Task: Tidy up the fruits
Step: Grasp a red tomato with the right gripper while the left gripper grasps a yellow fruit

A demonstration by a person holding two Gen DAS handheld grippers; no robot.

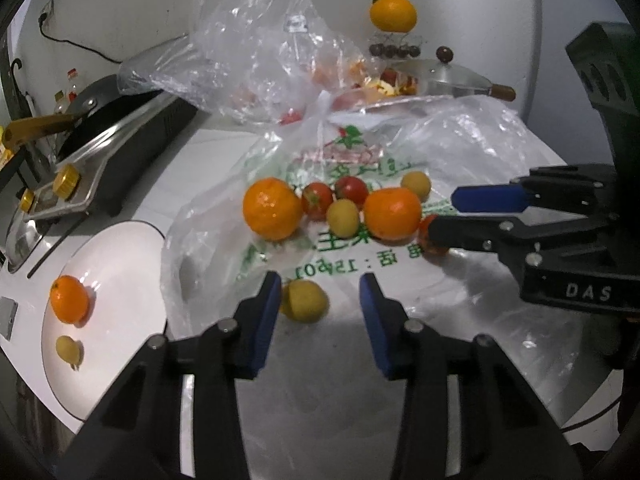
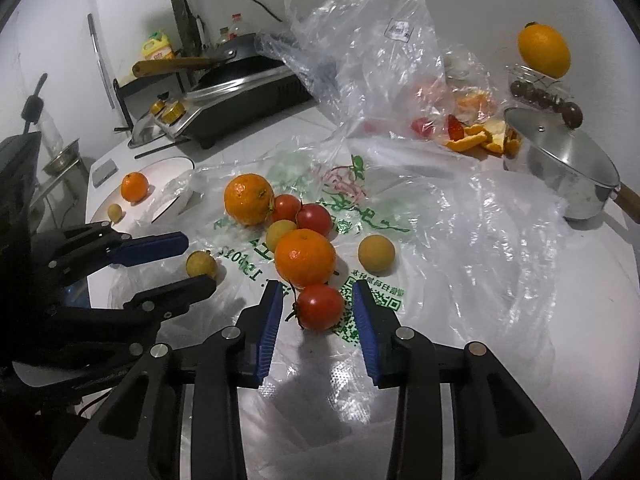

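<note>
Fruits on the bag (image 2: 460,240): two oranges, maybe four tomatoes, four yellow; both jaws apart.

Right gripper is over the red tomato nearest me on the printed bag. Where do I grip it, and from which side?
Grip the tomato across its round middle, coming from above and the near side. The right gripper already straddles it, fingers not touching. Its stem points left, and an orange crowds the far side.

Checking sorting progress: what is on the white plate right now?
The white plate holds one orange and one small yellow fruit. A clear plastic bag overlaps its far edge, hiding that part.
</note>
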